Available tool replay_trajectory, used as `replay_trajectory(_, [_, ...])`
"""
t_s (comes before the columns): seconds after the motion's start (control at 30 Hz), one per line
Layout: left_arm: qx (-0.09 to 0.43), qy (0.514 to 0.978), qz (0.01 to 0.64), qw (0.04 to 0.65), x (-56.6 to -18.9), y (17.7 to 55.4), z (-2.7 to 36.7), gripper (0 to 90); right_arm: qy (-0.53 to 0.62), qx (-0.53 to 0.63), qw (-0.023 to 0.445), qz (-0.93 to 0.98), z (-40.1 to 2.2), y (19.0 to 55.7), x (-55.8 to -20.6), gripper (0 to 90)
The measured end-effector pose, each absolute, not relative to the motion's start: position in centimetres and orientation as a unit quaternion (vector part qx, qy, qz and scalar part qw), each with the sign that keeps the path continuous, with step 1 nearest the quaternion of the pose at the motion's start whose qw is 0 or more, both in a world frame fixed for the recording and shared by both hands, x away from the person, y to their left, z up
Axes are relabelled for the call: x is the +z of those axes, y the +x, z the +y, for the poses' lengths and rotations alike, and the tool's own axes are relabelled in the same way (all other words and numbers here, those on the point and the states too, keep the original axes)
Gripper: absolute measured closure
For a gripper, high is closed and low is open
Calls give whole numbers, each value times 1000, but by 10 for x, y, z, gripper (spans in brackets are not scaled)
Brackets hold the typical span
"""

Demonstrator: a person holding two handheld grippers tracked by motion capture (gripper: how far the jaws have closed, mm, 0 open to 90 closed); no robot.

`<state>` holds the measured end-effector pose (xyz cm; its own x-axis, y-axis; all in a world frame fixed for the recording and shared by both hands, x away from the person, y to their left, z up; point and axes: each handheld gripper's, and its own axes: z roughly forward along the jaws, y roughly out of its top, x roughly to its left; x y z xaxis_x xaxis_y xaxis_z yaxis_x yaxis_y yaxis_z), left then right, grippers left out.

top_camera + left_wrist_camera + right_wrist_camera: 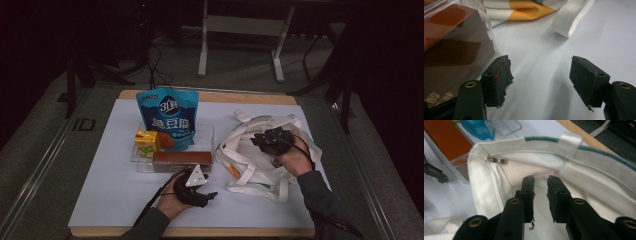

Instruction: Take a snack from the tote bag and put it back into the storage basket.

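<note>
At the table's near edge, the left gripper rests low on the white table cover, its jaws standing wide apart with nothing between them; in the left gripper view the brown box in the clear tray lies just beside its left jaw, its long side running across the table. Across from it, the right gripper sits over the white tote bag, pointing into the bag's mouth; in the right gripper view its jaws are drawn nearly together with a slim gap showing, and no fabric can be seen pinched between them. The bag's rim curves just beyond the jaw tips, so the right hand is plainly the nearer one to the bag, the left the nearer to the tray. Farther back in the tray stand a yellow juice carton and a blue snack pouch. The bag's interior is mostly hidden, and the tray's far end is masked by the pouch.
</note>
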<state>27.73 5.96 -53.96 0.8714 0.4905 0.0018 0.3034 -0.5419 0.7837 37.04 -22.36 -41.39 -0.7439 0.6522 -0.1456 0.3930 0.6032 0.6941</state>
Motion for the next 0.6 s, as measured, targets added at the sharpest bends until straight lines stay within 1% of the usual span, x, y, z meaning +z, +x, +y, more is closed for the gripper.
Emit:
replay_trajectory(0.03, [111, 871, 228, 421, -540, 277, 60, 325, 299, 330, 196, 874, -224, 370, -414, 768])
replay_trajectory(0.1, [111, 871, 228, 421, -540, 277, 60, 325, 305, 322, 200, 874, -231, 369, -416, 808])
replay_trajectory(0.27, [111, 871, 228, 421, -540, 277, 60, 325, 313, 314, 205, 873, -241, 367, -419, 851])
replay_trajectory(0.37, [111, 871, 228, 420, -540, 277, 60, 325, 322, 304, 210, 871, -249, 366, -421, 895])
replay_trajectory(0.6, [111, 871, 228, 421, -540, 277, 60, 324, 336, 290, 210, 871, -263, 363, -427, 900])
